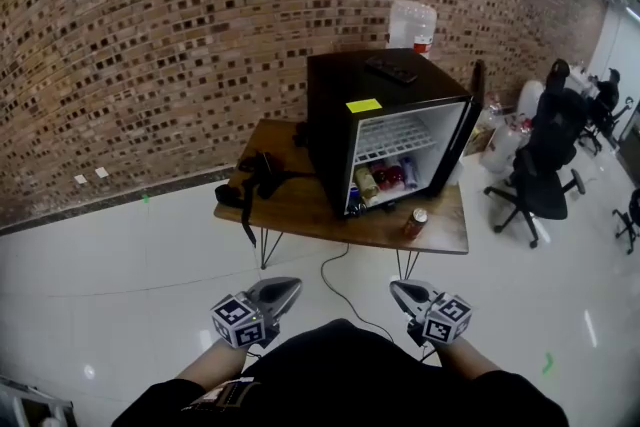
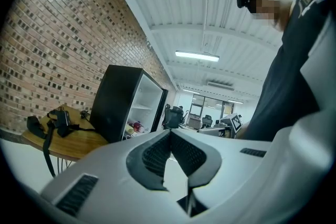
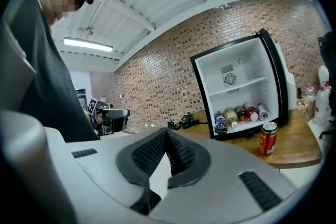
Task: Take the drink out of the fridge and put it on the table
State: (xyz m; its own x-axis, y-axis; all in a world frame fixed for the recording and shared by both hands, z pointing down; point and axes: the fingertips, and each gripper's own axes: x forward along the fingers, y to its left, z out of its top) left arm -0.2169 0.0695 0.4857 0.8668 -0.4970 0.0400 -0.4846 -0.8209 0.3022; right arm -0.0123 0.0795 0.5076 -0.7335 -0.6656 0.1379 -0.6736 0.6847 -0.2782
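A red drink can [image 1: 415, 222] [image 3: 268, 138] stands upright on the wooden table [image 1: 300, 205] [image 3: 299, 147] in front of the open black mini fridge [image 1: 385, 125] [image 3: 239, 89] [image 2: 123, 102]. Several bottles and cans [image 3: 239, 114] [image 1: 382, 181] lie on the fridge's bottom shelf. Both grippers are held low near the person's body, well back from the table. My left gripper [image 1: 288, 289] [image 2: 170, 132] is shut with nothing in it. My right gripper [image 1: 400, 291] [image 3: 167, 132] is shut and empty too.
A black strapped device [image 1: 258, 177] [image 2: 58, 120] lies on the table's left part. A remote [image 1: 392, 69] rests on the fridge top, a water jug [image 1: 412, 25] behind it. Office chairs [image 1: 545, 165] stand at the right on the glossy white floor. A brick wall runs behind.
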